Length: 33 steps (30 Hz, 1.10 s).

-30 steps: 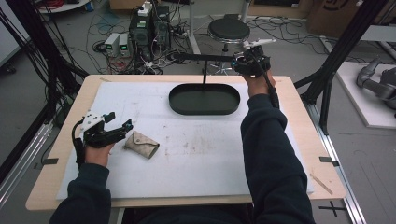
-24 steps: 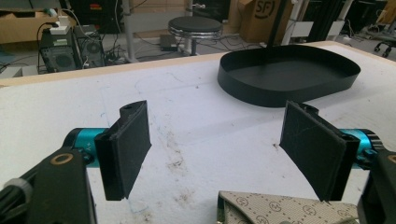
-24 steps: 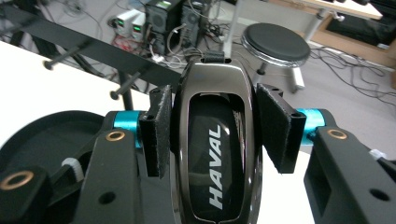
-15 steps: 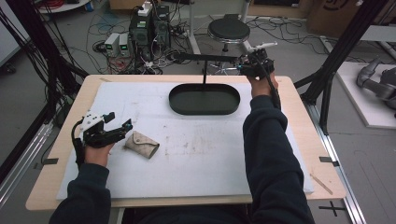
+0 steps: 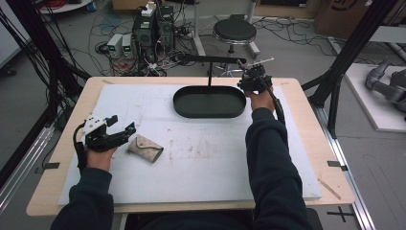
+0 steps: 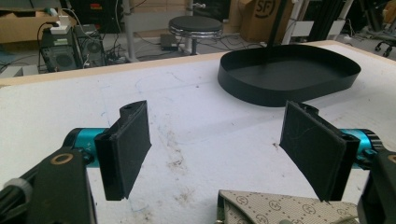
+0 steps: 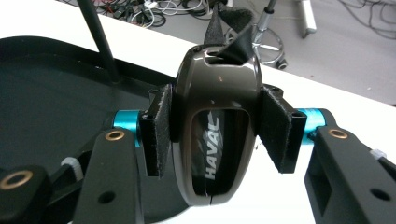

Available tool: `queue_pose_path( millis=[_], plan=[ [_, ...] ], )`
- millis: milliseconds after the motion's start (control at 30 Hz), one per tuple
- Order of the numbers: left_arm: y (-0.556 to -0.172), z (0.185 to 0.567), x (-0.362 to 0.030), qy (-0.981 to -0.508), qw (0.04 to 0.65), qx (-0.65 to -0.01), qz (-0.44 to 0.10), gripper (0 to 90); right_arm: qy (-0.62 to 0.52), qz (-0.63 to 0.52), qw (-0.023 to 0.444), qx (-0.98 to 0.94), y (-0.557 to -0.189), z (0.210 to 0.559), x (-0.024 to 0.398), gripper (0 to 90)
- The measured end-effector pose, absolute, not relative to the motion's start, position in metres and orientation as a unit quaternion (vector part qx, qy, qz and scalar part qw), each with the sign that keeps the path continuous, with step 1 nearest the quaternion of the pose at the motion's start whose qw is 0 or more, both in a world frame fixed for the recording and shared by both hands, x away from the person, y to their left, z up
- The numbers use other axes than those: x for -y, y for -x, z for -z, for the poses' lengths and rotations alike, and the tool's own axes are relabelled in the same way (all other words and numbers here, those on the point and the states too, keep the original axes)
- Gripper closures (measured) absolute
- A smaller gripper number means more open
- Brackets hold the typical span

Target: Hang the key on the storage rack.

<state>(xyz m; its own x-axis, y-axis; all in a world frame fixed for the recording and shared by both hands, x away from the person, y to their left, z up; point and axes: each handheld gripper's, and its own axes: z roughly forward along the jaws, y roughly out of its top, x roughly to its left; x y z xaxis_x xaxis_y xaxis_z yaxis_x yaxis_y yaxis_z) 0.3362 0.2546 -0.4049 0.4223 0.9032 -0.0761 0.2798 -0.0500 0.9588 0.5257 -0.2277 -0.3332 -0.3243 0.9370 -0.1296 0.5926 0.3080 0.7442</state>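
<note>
My right gripper (image 7: 217,133) is shut on a glossy brown oval case (image 7: 217,88) marked HAVAC, with a black strap at its top. In the high view the right gripper (image 5: 251,79) hangs over the far right end of a black oval tray (image 5: 209,114). The tray's dark floor (image 7: 46,93) lies below and to the left of the case. My left gripper (image 5: 123,123) rests at the table's left, open, its jaws wide apart (image 6: 219,144). A beige patterned pouch (image 5: 146,148) lies flat just right of it, its corner (image 6: 280,207) below the jaws, untouched.
A thin black post with a crossbar (image 5: 210,60) rises behind the tray. A white mat (image 5: 201,158) covers the wooden table. A stool (image 5: 234,31), cables and power boxes stand on the floor beyond the far edge.
The right hand has sunk lower with the brown case, closer to the tray's right end. The left hand and the pouch have stayed put.
</note>
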Motion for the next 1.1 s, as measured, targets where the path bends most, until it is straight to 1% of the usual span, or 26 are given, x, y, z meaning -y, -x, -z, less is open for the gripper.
queue_pose_path(
  millis=[233,367,633,700,767,800,867,900,1000,1067,1100],
  plan=[
    [-0.335,0.406,-0.256,-0.659,0.524,-0.45,-0.298,24.1,-0.52,-0.318,0.267,-0.746,-0.533,0.345,0.221,49.2],
    [-0.335,0.406,-0.256,-0.659,0.523,-0.451,-0.298,24.1,-0.523,-0.318,0.269,-0.744,-0.535,0.347,0.221,48.2],
    [-0.335,0.406,-0.255,-0.66,0.524,-0.448,-0.298,24.1,-0.5,-0.334,0.283,-0.747,-0.525,0.331,0.229,44.3],
    [-0.335,0.406,-0.255,-0.66,0.524,-0.448,-0.298,24.1,-0.493,-0.338,0.28,-0.751,-0.52,0.326,0.235,40.3],
    [-0.335,0.406,-0.254,-0.661,0.525,-0.447,-0.296,24.1,-0.484,-0.34,0.26,-0.763,-0.512,0.322,0.242,36.7],
    [-0.335,0.407,-0.254,-0.662,0.526,-0.445,-0.295,24.1,-0.481,-0.338,0.258,-0.766,-0.509,0.32,0.245,34.7],
    [-0.336,0.407,-0.254,-0.662,0.528,-0.445,-0.291,23.9,-0.469,-0.34,0.248,-0.777,-0.495,0.316,0.256,28.3],
    [-0.336,0.407,-0.254,-0.661,0.53,-0.445,-0.291,23.9,-0.469,-0.34,0.248,-0.777,-0.495,0.316,0.256,28.3],
    [-0.336,0.407,-0.255,-0.659,0.534,-0.444,-0.288,22.9,-0.433,-0.356,0.283,-0.778,-0.474,0.317,0.27,27.0],
    [-0.337,0.408,-0.254,-0.658,0.537,-0.444,-0.286,21.7,-0.43,-0.362,0.273,-0.78,-0.461,0.322,0.282,20.2],
    [-0.337,0.408,-0.254,-0.659,0.538,-0.443,-0.284,21.5,-0.428,-0.365,0.276,-0.78,-0.456,0.325,0.286,20.0]
  ],
)
